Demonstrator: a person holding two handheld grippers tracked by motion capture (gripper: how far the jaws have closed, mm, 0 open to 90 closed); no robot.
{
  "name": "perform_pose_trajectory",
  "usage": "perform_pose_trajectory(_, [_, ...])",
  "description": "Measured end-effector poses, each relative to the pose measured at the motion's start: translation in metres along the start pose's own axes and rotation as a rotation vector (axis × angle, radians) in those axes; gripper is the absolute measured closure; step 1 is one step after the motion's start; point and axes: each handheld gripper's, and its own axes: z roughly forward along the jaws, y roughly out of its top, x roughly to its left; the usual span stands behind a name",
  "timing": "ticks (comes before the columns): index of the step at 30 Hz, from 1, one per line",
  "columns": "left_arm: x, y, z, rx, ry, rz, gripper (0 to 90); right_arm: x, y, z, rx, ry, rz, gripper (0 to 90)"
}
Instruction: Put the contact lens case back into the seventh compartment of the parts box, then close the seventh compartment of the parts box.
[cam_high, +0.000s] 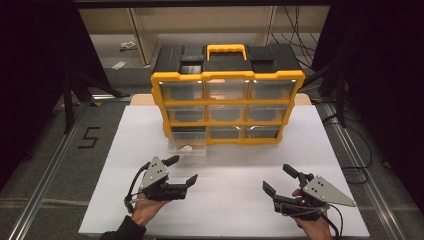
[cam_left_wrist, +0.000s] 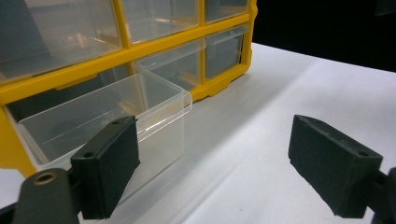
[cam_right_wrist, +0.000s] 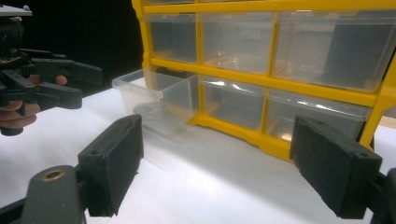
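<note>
White sheet (cam_high: 225, 185) covers the table, dark room around, shelving at the back. Yellow-and-black drawer organizer (cam_high: 227, 95) stands at the far middle w/ 3x3 clear drawers. Bottom-left clear drawer (cam_high: 187, 146) is pulled partway out, front end on the sheet, a small pale item (cam_high: 186, 148) inside; can't tell what it is.

Risk, as I judge it: drawer is light and slick, so a push off-centre could skew it in its slot and jam, or a hard shove could slide the whole organizer back.

Left gripper (cam_high: 183, 171) sits near the drawer front, jaws wide apart, holding nothing, touching nothing. Right gripper (cam_high: 278, 178) hovers well apart to the right, jaws also wide apart, empty.
</note>
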Motion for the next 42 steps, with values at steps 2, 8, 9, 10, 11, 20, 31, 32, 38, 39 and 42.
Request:
perform_pose_trajectory(2, [0.001, -0.002, 0.000, 0.010, 0.003, 0.005, 16.1, 0.000, 0.000, 0.000, 0.003, 0.002, 0.000, 18.5])
perform_pose_trajectory(8, [0.002, -0.004, 0.001, 0.039, 0.004, 0.003, 16.3, 0.000, 0.000, 0.000, -0.004, 0.002, -0.001, 18.5])
perform_pose_trajectory(9, [0.003, -0.004, 0.001, 0.044, 0.005, 0.006, 16.4, 0.000, 0.000, 0.000, -0.003, 0.003, -0.001, 18.5])
perform_pose_trajectory(10, [0.003, -0.005, 0.001, 0.046, 0.008, 0.005, 16.6, 0.000, 0.000, 0.000, -0.004, 0.002, -0.002, 18.5])
perform_pose_trajectory(11, [0.003, -0.006, 0.001, 0.046, 0.008, 0.003, 16.6, 0.000, 0.000, 0.000, -0.004, 0.002, -0.002, 18.5])
perform_pose_trajectory(20, [0.011, -0.010, 0.003, 0.101, 0.017, -0.014, 17.0, 0.000, 0.000, 0.000, -0.001, 0.003, -0.002, 18.5])
perform_pose_trajectory(31, [0.014, -0.013, 0.008, 0.150, 0.023, 0.002, 21.2, 0.000, 0.000, 0.002, -0.004, 0.005, -0.006, 18.6])
perform_pose_trajectory(32, [0.015, -0.014, 0.009, 0.154, 0.022, 0.003, 22.8, 0.000, 0.000, 0.002, 0.003, 0.004, -0.005, 18.5])
perform_pose_trajectory(38, [0.022, -0.017, 0.013, 0.175, 0.022, -0.002, 39.7, 0.001, 0.000, 0.002, 0.000, 0.004, -0.009, 18.5])
perform_pose_trajectory(39, [0.023, -0.018, 0.014, 0.185, 0.023, -0.004, 42.3, 0.002, 0.000, 0.003, -0.001, 0.004, -0.010, 18.6])
perform_pose_trajectory(42, [0.026, -0.020, 0.017, 0.216, 0.044, -0.010, 50.7, 0.003, 0.000, 0.002, 0.009, 0.001, -0.015, 18.6])
